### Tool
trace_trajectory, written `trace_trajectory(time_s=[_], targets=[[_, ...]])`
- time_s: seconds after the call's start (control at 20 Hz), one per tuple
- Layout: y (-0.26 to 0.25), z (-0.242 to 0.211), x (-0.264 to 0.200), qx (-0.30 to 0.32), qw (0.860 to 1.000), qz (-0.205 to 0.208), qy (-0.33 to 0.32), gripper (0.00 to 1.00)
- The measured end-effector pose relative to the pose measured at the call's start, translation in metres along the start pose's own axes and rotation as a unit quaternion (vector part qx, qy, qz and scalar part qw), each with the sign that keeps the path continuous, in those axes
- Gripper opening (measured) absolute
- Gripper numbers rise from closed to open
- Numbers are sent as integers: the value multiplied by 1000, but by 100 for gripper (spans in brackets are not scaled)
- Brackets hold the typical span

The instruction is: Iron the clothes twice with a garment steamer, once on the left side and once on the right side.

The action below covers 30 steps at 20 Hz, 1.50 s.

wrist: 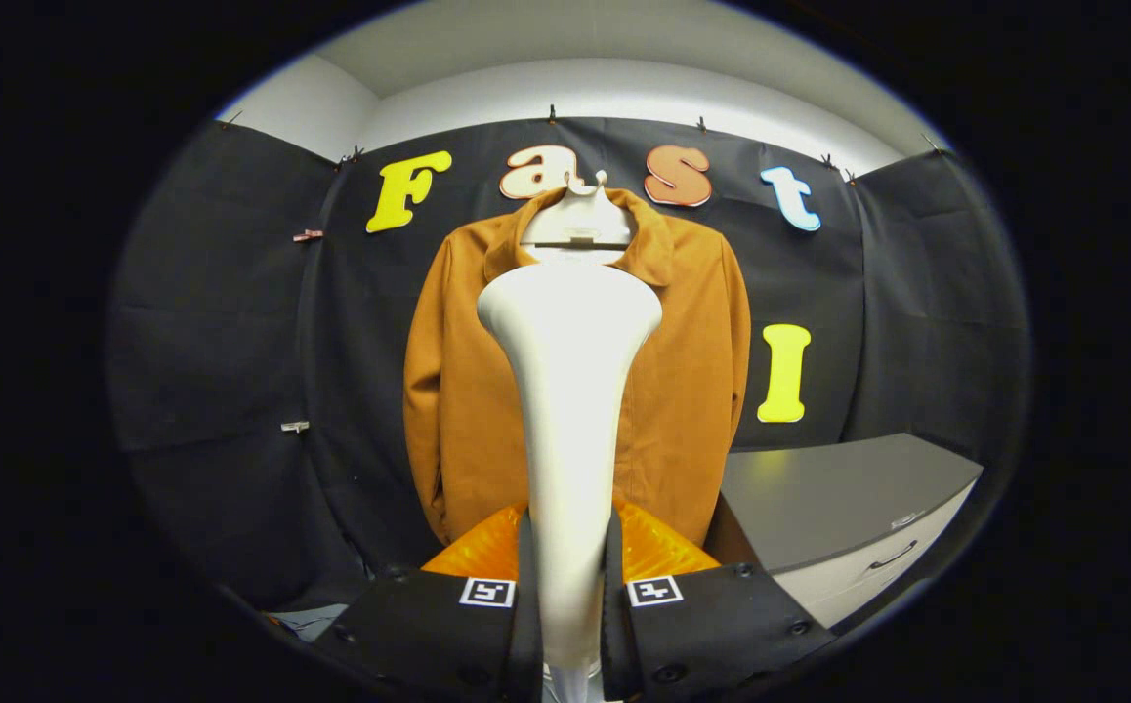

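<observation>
Steamer [570,391] gripped between both fingers of the gripper [570,576]; handle's lower end hidden behind them, bottom cut off, cord or hose can't tell. Steamer head blocks the middle of the brown jacket [683,391]: front opening and any buttons hidden. Its face points away, can't tell if it touches the cloth. Jacket hem hidden behind fingers. Hanger [580,220] mostly covered by collar, hook too small to make out. Grey cabinet [839,498] beside jacket, its far side cut off; drawer handle small, blurred.
</observation>
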State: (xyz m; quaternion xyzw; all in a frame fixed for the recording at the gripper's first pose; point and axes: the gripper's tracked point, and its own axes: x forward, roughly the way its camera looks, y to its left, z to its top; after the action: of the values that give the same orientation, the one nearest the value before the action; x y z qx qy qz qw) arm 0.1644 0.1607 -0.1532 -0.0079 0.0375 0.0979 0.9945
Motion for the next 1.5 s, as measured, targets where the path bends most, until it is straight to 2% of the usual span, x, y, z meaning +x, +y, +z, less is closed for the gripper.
trace_trajectory(time_s=[0.55, 0.95, 1.5], targets=[[-19, 62, -46, 8, 1000, -23, -17, 27], [-23, 102, -75, 0, 998, -28, -52, 27], [-19, 97, -107, 4, 998, -34, -56, 27]])
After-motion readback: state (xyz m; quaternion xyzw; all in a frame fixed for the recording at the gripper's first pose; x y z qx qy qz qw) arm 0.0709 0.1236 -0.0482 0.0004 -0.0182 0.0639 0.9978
